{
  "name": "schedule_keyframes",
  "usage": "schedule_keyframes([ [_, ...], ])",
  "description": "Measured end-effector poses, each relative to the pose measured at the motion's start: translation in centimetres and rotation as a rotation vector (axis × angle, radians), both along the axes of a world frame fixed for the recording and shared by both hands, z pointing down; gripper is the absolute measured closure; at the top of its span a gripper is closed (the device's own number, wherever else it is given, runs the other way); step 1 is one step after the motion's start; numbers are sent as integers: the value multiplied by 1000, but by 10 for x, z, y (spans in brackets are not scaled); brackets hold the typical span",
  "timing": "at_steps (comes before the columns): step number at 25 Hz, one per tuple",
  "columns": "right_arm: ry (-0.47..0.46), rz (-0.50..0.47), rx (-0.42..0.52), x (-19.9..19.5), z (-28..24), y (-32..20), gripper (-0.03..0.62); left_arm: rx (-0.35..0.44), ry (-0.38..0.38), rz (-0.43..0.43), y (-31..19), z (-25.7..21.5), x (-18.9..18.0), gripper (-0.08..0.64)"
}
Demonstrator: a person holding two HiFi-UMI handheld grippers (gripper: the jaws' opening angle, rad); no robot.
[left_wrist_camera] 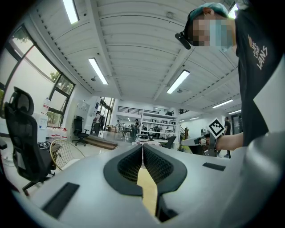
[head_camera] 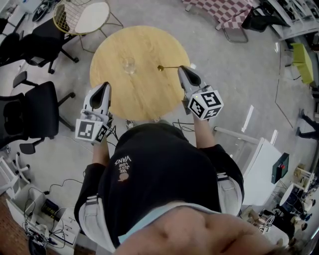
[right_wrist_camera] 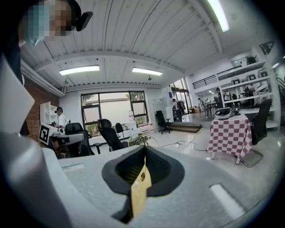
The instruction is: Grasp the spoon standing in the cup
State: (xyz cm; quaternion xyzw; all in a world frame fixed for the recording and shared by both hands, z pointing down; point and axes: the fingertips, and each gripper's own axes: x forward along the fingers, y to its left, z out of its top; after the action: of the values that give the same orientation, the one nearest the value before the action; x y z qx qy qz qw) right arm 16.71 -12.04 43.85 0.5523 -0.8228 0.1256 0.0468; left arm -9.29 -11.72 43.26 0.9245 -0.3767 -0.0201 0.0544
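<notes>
A clear glass cup [head_camera: 129, 64] stands on the round wooden table [head_camera: 144, 94], towards its far side, with nothing in it. A gold spoon [head_camera: 168, 67] lies level in the air to the right of the cup, its bowl pointing at the cup. My right gripper [head_camera: 182, 69] is shut on the spoon's handle. In the right gripper view the jaws [right_wrist_camera: 144, 158] meet, and a small gold glint of the spoon [right_wrist_camera: 141, 177] shows between them. My left gripper [head_camera: 105, 85] hovers at the table's left near edge, shut and holding nothing, its jaws [left_wrist_camera: 142, 149] pressed together.
Black office chairs [head_camera: 30, 112] stand left of the table and a wire-frame chair [head_camera: 84, 17] behind it. A checked-cloth table [head_camera: 224, 10] is at the back right. A white cabinet [head_camera: 259, 164] stands at my right, and cables [head_camera: 55, 219] lie on the floor.
</notes>
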Motion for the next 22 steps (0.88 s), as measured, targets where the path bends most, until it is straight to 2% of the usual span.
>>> schedule_keyframes([
  [7, -1, -7, -24, 7, 7, 4, 591, 1, -5, 5, 1, -1, 10, 555],
  [22, 14, -44, -84, -2, 25, -5, 591, -10, -20, -35, -3, 2, 2, 555],
])
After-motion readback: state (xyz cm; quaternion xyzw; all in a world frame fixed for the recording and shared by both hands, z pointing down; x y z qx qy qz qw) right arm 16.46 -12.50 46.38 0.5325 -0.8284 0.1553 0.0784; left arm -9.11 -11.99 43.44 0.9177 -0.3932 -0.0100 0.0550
